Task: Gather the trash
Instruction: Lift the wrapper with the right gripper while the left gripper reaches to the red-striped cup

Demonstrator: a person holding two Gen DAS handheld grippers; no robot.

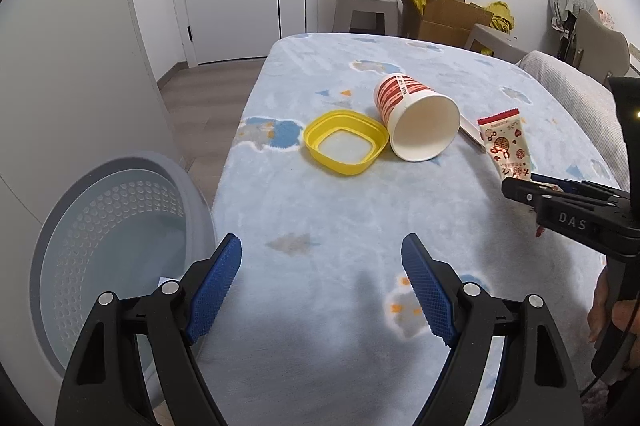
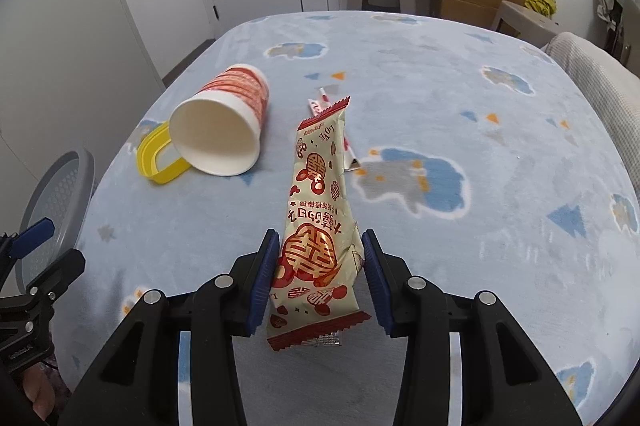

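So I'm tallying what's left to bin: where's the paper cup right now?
The cup lies on its side mid-table in both views, mouth toward the cameras, touching the yellow lid on its left.

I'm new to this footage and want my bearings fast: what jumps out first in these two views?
A red and cream snack wrapper stands out, pinched between the pads of the right gripper above the blue patterned blanket. To its left a paper cup lies on its side against a yellow lid. The left gripper is open and empty, with a grey bin beside the bed at its left.
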